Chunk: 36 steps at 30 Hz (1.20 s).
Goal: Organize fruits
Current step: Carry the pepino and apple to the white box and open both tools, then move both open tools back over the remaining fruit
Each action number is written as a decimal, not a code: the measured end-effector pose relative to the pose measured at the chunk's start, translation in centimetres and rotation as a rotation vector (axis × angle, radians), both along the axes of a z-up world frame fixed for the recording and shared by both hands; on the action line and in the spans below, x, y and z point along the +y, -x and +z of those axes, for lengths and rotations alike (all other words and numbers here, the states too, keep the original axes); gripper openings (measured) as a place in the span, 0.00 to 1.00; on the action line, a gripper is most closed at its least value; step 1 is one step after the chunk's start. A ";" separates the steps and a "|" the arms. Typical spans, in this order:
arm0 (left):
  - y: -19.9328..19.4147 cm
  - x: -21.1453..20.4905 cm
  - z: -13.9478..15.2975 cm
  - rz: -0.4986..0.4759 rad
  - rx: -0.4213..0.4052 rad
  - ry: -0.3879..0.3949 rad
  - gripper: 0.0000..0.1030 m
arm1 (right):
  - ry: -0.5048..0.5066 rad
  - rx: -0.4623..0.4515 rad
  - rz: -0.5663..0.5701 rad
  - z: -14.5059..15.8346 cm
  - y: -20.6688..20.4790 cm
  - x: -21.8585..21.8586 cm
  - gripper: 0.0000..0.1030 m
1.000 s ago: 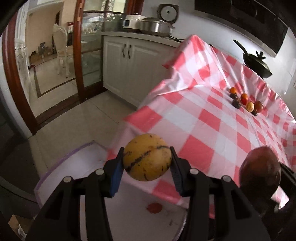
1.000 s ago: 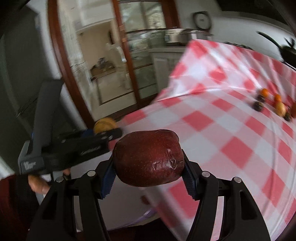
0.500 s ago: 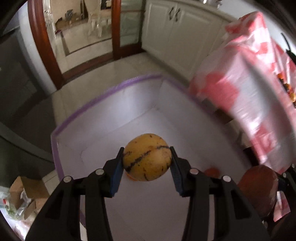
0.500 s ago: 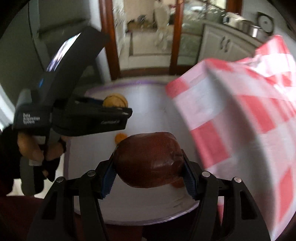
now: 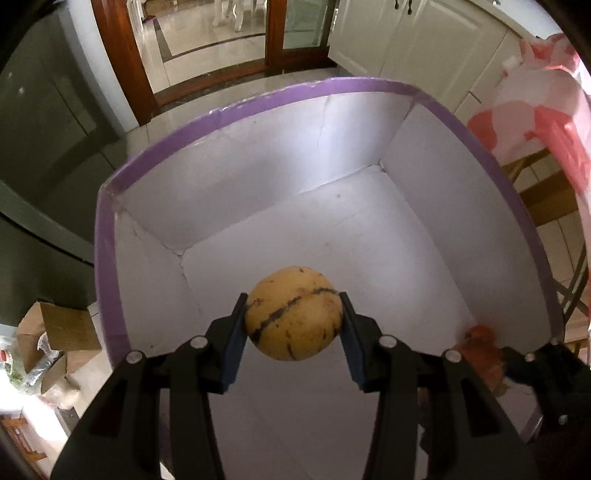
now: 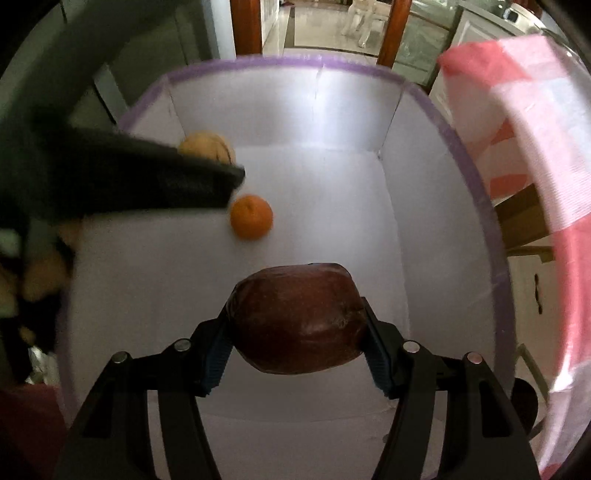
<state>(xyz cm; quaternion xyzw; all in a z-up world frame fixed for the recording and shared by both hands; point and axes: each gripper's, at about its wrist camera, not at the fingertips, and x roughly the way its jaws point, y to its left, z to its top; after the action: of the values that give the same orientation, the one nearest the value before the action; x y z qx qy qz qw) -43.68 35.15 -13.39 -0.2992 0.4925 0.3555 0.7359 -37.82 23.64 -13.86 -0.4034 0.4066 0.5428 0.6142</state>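
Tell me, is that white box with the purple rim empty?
No. One small orange already lies on the box floor. The yellow striped fruit and dark red fruit remain gripped above it.

melon [image 5: 293, 313]: yellow with dark purple stripes
apple [image 6: 297, 319]: dark red
orange [image 6: 251, 217]: bright orange
box [image 5: 236, 107]: white inside, purple rim
cloth [image 6: 528, 122]: red-and-white check
hand-held gripper [image 5: 293, 325]: black, blue pads
door frame [image 5: 122, 51]: reddish-brown wood
cabinets [image 5: 399, 33]: cream

The blurred black left gripper [image 6: 207, 177] hides most of the round yellow dark-streaked fruit [image 6: 207, 147].
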 end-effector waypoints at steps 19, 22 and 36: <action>-0.8 -0.4 3.1 -0.026 -0.025 -0.116 0.86 | -0.121 -0.042 -0.040 5.7 -1.4 -2.9 0.81; -1.3 -0.2 6.6 -0.013 -0.049 -0.216 0.86 | -0.225 -0.006 -0.064 9.5 -2.0 -4.5 0.81; -17.0 -11.0 23.4 -0.355 -0.390 -0.493 0.98 | -0.703 -0.167 -0.568 25.7 -14.6 -21.8 0.84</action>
<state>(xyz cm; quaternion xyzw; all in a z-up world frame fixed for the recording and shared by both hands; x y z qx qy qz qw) -26.67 24.14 10.05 -0.0848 0.2864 0.2667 0.9163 -23.18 1.87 11.84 -0.0854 0.2412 0.4235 0.8690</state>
